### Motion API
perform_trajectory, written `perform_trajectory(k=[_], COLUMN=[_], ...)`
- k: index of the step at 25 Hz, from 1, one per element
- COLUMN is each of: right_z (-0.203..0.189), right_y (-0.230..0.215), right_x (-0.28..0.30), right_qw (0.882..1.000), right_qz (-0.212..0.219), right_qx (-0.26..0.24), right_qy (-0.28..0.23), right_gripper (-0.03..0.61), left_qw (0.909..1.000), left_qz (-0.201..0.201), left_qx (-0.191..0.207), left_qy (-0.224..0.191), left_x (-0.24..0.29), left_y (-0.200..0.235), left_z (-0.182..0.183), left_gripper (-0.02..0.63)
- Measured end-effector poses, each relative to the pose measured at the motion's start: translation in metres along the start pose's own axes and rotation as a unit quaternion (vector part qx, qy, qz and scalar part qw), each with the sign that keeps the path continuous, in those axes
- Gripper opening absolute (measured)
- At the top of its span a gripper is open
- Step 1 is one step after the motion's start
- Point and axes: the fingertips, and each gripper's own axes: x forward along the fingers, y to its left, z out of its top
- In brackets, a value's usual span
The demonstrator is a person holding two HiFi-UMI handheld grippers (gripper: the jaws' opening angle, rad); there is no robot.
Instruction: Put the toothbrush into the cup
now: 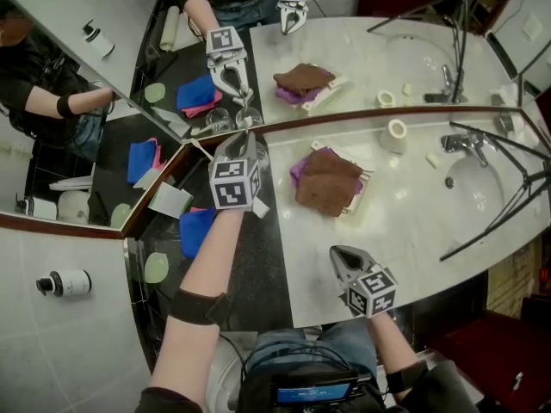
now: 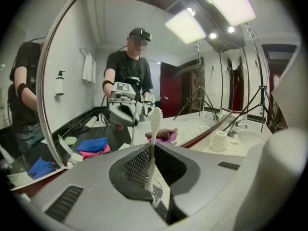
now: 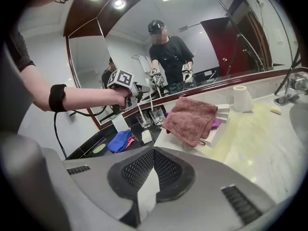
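Observation:
My left gripper [image 1: 242, 144] is at the back of the counter by the mirror, shut on a white toothbrush [image 2: 153, 138]. The brush stands upright between the pads with its head on top. Its lower end reaches the mouth of a clear glass cup [image 2: 157, 195] right under the jaws; whether it is inside I cannot tell. In the right gripper view the brush [image 3: 140, 111] slants down to that cup [image 3: 144, 121], and a second glass [image 3: 157, 115] stands beside it. My right gripper [image 1: 341, 255] hangs near the counter's front edge, shut and holding nothing.
A brown towel [image 1: 330, 181] lies over a purple cloth on a white tray mid-counter. A blue cloth [image 1: 196, 231] lies on the dark strip at the left. A white roll [image 1: 396, 132], the tap [image 1: 465, 142], the basin [image 1: 495, 183] and a black tripod leg [image 1: 499, 218] are to the right.

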Motion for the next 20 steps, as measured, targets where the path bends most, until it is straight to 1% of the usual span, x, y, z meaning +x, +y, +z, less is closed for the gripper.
perform_trajectory(k=[5,8,10,12,16,18,20], right_z=[0.020,0.033,0.042,0.048,0.053,0.056,0.055], right_y=[0.015,0.024,0.029,0.035,0.044,0.047,0.050], right_x=[-0.005,-0.006,-0.007,-0.009,-0.011,-0.010,-0.010], right_qw=[0.999,0.998,0.997,0.996,0.993,0.993,0.992], right_qz=[0.020,0.036,0.045,0.054,0.070,0.076,0.081], right_qx=[-0.026,-0.048,-0.062,-0.073,-0.090,-0.095,-0.097], right_qy=[-0.004,-0.006,-0.006,-0.006,-0.002,-0.002,0.001], right_gripper=[0.017,0.017,0.017,0.017,0.017,0.017,0.017], left_qw=[0.9983,0.9965,0.9958,0.9959,0.9968,0.9983,0.9997], left_qz=[0.008,0.015,0.019,0.021,0.026,0.027,0.022], left_qx=[-0.020,-0.037,-0.045,-0.051,-0.057,-0.041,-0.009], left_qy=[-0.055,-0.073,-0.077,-0.073,-0.050,-0.031,0.000], left_x=[-0.058,-0.098,-0.123,-0.147,-0.190,-0.203,-0.210], left_y=[-0.006,-0.012,-0.017,-0.024,-0.038,-0.043,-0.050], left_z=[0.027,0.033,0.033,0.027,0.000,-0.015,-0.034], left_gripper=[0.017,0.017,0.017,0.017,0.017,0.017,0.017])
